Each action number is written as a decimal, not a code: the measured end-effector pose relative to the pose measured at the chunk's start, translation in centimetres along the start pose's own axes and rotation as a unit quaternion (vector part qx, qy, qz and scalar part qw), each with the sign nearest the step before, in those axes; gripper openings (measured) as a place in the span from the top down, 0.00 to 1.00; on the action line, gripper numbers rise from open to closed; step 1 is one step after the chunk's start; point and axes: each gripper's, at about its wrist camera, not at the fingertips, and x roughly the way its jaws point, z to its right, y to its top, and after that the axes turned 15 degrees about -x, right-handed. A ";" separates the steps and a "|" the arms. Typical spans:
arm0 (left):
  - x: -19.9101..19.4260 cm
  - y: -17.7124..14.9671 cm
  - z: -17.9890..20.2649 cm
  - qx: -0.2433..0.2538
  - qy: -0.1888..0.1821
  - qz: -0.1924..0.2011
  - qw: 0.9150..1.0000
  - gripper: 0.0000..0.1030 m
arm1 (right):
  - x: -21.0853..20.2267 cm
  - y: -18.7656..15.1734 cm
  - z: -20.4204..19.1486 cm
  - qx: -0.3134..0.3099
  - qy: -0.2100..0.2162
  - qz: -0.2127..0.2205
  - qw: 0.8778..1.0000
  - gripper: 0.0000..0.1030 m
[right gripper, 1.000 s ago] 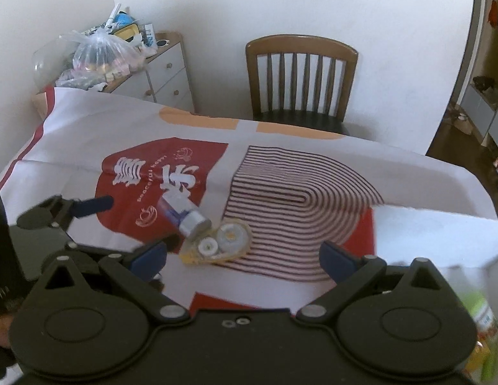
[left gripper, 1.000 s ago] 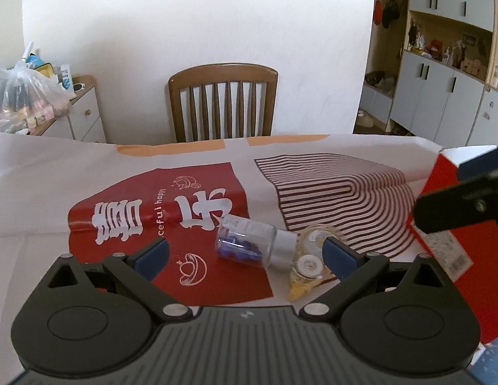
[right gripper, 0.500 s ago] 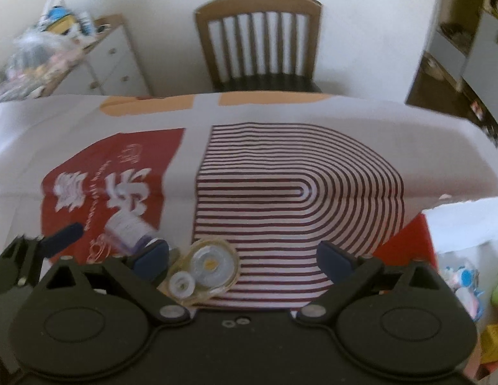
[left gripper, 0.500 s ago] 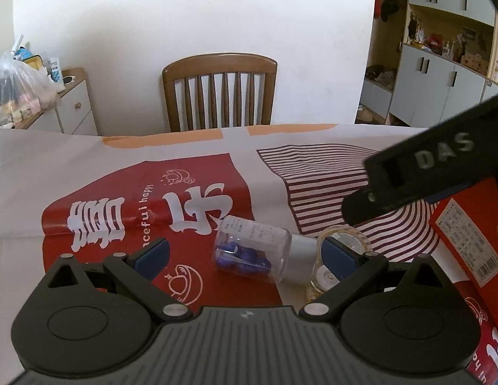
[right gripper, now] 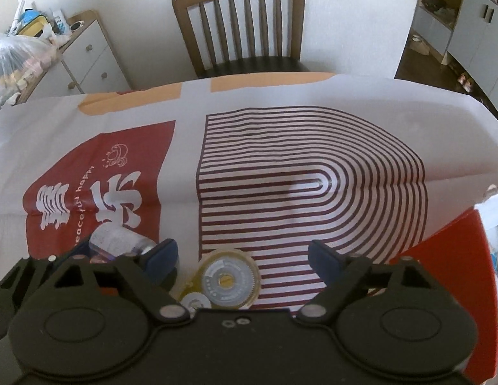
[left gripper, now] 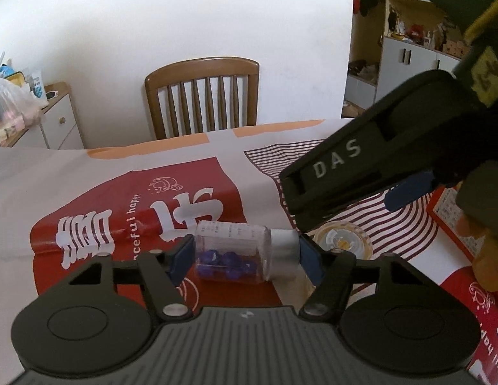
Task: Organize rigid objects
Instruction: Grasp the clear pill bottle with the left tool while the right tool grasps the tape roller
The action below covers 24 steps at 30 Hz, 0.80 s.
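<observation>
Left gripper (left gripper: 245, 256) closing endwise on lying bottle (left gripper: 242, 252), pads apparently touching; right gripper (right gripper: 240, 255), unclenched yet narrowing, straddles tape dispenser (right gripper: 226, 280) for pickup.

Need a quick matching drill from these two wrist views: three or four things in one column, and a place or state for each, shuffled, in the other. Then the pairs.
Things:
1. clear bottle
2. correction tape dispenser
3. wooden chair
4. plastic bag

Places:
A. on the white cabinet
B. lying on its side between the closing left gripper's pads
C. behind the table's far edge
D. flat on the cloth, between the closing right gripper's fingers, untouched

Pairs: 1-B, 2-D, 3-C, 4-A
</observation>
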 end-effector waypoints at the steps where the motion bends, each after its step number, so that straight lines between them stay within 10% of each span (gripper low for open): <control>1: -0.1 -0.1 -0.1 -0.001 0.000 -0.001 1.000 0.33 | 0.1 0.0 -0.1 0.002 0.000 -0.002 1.000 0.17; 24: -2.3 -1.0 -3.4 -0.031 0.048 0.003 0.998 0.33 | 0.5 -3.0 -3.5 -0.052 -0.040 0.002 0.998 0.45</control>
